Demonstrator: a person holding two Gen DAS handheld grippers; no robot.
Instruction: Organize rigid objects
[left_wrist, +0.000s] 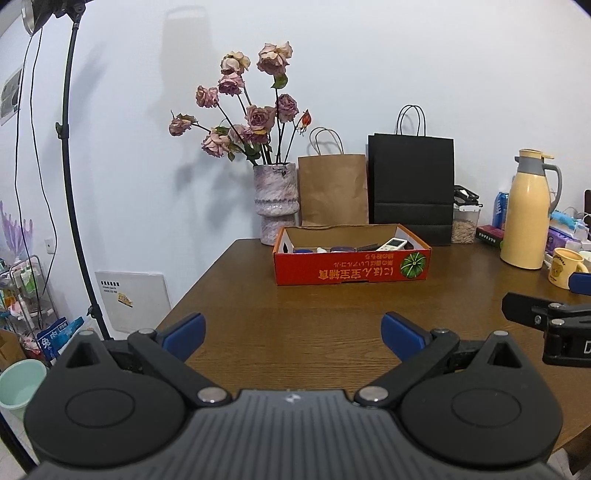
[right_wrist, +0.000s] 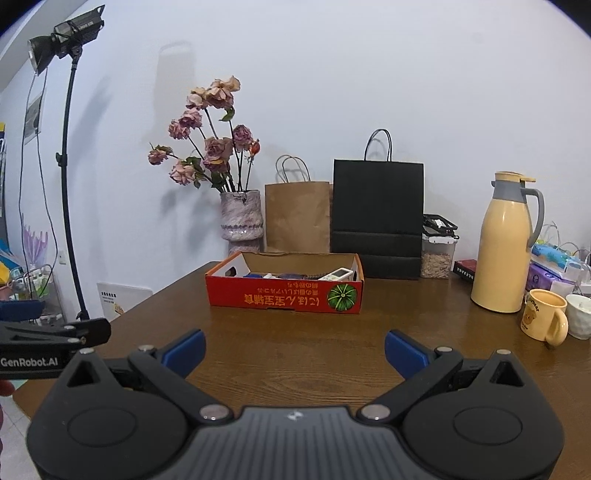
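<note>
The red cardboard box (left_wrist: 352, 264) sits toward the back of the wooden table (left_wrist: 295, 317), already holding a white remote control (left_wrist: 394, 243) and several smaller items (too low behind the front wall to name). The bare tabletop in front suggests the gathering is largely done, though a yellow mug (right_wrist: 545, 319) and a cream thermos jug (right_wrist: 506, 243) stand off to the right. The left gripper (left_wrist: 293, 332) and the right gripper (right_wrist: 295, 349) hover side by side near the front edge, well apart from the box, each with jaws spread wide and empty.
</note>
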